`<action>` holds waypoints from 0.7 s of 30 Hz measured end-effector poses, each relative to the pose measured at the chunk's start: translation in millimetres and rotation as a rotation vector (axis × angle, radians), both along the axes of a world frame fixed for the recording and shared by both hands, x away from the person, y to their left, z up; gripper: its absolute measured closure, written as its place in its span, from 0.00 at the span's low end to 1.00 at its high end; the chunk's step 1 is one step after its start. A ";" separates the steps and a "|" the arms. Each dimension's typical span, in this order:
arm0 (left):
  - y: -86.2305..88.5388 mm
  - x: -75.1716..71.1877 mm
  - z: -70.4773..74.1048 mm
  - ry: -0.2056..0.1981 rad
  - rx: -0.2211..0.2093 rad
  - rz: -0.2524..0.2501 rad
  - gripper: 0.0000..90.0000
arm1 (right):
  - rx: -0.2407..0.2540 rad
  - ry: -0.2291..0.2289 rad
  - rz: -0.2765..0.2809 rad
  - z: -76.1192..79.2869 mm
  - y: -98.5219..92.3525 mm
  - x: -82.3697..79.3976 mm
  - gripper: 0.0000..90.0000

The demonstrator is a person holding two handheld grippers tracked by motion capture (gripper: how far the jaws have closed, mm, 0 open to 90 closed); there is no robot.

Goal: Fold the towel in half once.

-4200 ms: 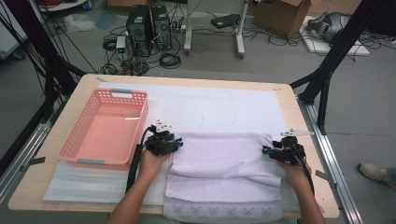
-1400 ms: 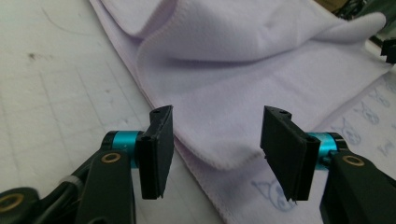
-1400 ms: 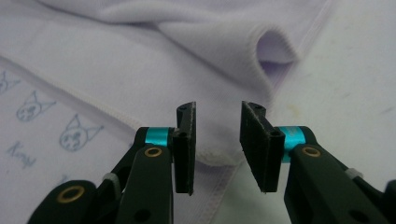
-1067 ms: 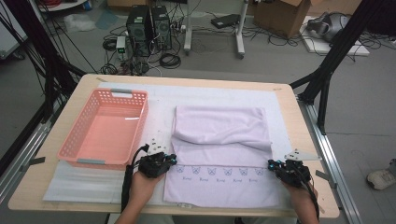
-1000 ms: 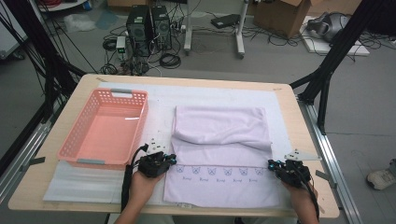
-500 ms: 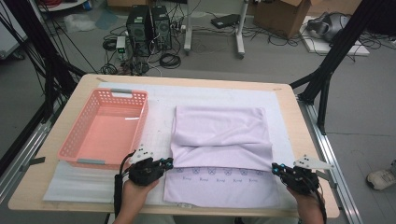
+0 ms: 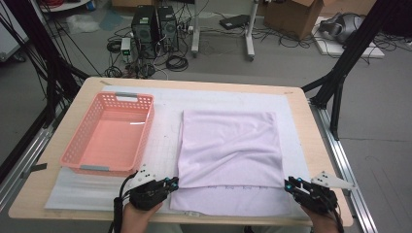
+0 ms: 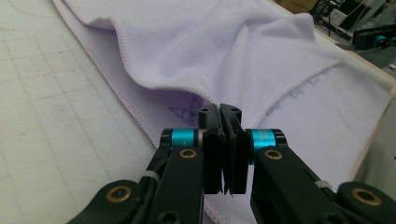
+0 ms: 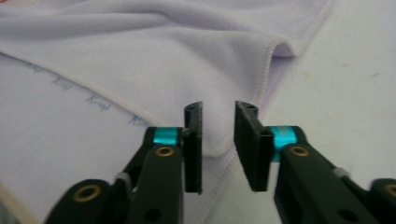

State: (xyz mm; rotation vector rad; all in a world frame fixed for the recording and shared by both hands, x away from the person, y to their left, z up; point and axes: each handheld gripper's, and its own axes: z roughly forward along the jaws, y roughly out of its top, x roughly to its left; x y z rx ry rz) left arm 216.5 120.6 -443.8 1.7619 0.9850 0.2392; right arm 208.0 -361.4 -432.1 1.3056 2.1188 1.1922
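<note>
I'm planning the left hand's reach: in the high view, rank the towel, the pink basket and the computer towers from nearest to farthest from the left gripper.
From the left gripper:
1. Towel, right beside its tips.
2. Pink basket, just beyond, on the table's left.
3. Computer towers, on the floor past the table's far edge.

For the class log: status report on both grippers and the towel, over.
Left gripper shut, nothing between jaws. Right gripper jaws just opening, clear of cloth. Lavender towel folded, flat on mat, beside pink basket. Nothing in the way.
</note>
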 end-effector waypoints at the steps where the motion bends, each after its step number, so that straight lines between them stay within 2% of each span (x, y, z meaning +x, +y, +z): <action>1: 0.2 0.7 -0.8 0.005 0.000 0.002 0.97 | -0.014 0.011 0.002 -3.0 3.5 4.9 0.75; 4: 1.6 1.5 -3.2 0.006 -0.002 0.007 0.97 | -0.059 0.052 0.021 -13.7 13.8 17.4 0.76; 5: 1.8 1.8 -3.8 0.006 -0.004 0.010 0.97 | -0.076 0.064 0.028 -17.1 16.3 19.6 0.80; 7: 2.8 1.6 -4.3 0.006 -0.007 0.012 0.97 | -0.088 0.050 0.038 -17.0 16.2 19.3 0.96; 9: 3.3 0.2 -3.6 0.004 -0.015 0.008 0.97 | -0.100 0.052 0.037 -14.9 15.4 17.5 0.98; 12: 4.5 -4.3 -1.0 -0.006 -0.023 0.003 0.97 | -0.084 0.048 0.046 -11.1 15.0 10.5 0.98; 16: 7.9 -11.1 1.4 -0.011 -0.037 0.003 0.97 | -0.067 0.018 0.072 -2.4 10.9 -6.8 0.98; 21: 11.2 -24.3 3.4 -0.011 -0.040 -0.013 0.97 | -0.048 0.029 0.090 -1.0 5.8 -24.9 0.98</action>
